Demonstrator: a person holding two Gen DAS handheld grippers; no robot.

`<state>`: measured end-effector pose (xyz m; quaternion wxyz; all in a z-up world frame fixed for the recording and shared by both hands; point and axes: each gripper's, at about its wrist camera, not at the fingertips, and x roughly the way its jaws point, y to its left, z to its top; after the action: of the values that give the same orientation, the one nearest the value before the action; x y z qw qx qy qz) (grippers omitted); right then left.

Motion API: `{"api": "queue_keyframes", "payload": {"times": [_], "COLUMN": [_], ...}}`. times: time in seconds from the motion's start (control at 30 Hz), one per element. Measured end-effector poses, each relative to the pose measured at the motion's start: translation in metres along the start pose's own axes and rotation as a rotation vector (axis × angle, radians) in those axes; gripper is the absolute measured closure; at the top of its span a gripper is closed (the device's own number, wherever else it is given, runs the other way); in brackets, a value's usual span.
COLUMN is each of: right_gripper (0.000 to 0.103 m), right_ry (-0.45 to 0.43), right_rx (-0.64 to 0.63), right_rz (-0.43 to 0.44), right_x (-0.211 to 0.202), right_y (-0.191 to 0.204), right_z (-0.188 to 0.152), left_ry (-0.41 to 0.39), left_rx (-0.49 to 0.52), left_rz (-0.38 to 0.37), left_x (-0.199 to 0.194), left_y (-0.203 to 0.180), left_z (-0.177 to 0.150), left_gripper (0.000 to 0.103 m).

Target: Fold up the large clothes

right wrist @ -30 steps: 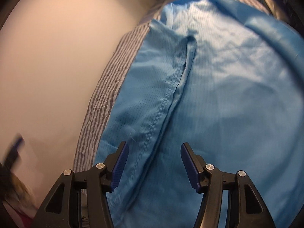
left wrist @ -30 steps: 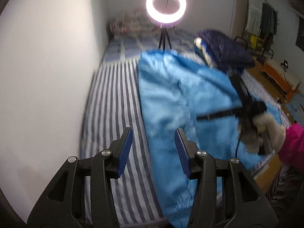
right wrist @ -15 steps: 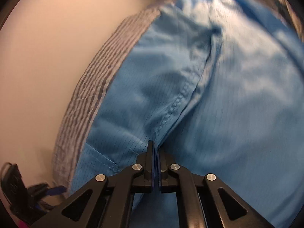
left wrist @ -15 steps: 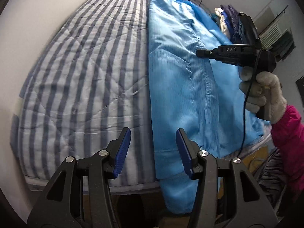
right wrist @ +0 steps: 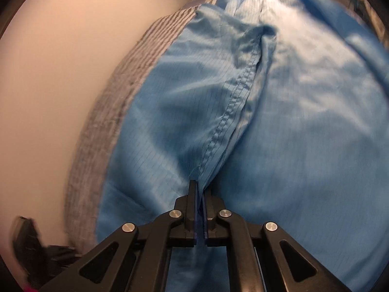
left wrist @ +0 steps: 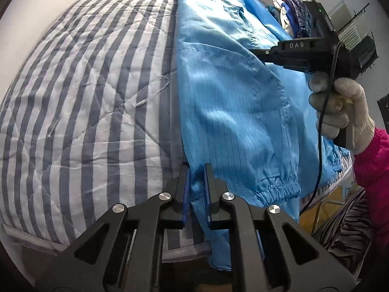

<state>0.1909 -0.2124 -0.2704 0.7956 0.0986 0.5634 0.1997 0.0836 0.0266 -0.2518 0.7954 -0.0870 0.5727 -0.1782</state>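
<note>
Blue fabric now sits pinched in both your tools: the left gripper (left wrist: 196, 185) has just been closing on the hem of the blue garment (left wrist: 233, 102) at the edge of the striped bed (left wrist: 85, 92), and the right gripper (right wrist: 199, 200) is clamped narrow on its stitched seam (right wrist: 233, 107). A half second ago your left jaws stood wide; you look ready to lift for a fold.
</note>
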Motion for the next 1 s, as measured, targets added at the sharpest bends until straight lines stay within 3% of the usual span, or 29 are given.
{"api": "queue_keyframes", "payload": {"times": [0.1,0.17,0.23,0.4,0.47,0.57,0.63,0.83,1.0], "right_gripper": [0.099,0.097,0.07,0.069,0.069,0.057,0.044,0.041,0.041], "right_ry": [-0.058,-0.063,-0.078,-0.185,-0.267,-0.385,-0.456,-0.448,-0.454], "right_rx": [-0.038,-0.008,0.014,0.001,-0.026,-0.061,-0.049,0.1,0.26], "right_rz": [-0.096,-0.065,-0.059,-0.036,-0.048,-0.068,-0.097,-0.157,-0.221], "right_x": [-0.01,-0.015,-0.028,-0.083,-0.116,-0.154,-0.175,-0.232,-0.282], "right_y": [0.002,-0.002,-0.005,-0.007,-0.005,-0.004,-0.007,-0.062,-0.127], "right_z": [0.005,0.009,0.009,0.0,-0.012,-0.034,-0.05,-0.113,-0.164], "left_ry": [-0.013,-0.02,-0.035,-0.125,-0.168,-0.225,-0.214,-0.147,-0.032], "left_rx": [0.049,0.088,0.108,0.127,0.142,0.186,0.216,0.292,0.307], "left_rz": [0.044,0.079,0.105,0.111,0.105,0.087,0.069,0.052,0.046], "left_x": [-0.004,-0.007,-0.012,-0.043,-0.055,-0.065,-0.062,-0.025,0.022], "left_y": [-0.007,-0.011,-0.017,-0.027,-0.032,-0.045,-0.055,-0.094,-0.104], "left_z": [-0.006,-0.011,-0.013,-0.025,-0.028,-0.031,-0.029,-0.028,-0.028], "left_gripper": [0.094,0.094,0.094,0.094,0.094,0.094,0.094,0.094,0.094]}}
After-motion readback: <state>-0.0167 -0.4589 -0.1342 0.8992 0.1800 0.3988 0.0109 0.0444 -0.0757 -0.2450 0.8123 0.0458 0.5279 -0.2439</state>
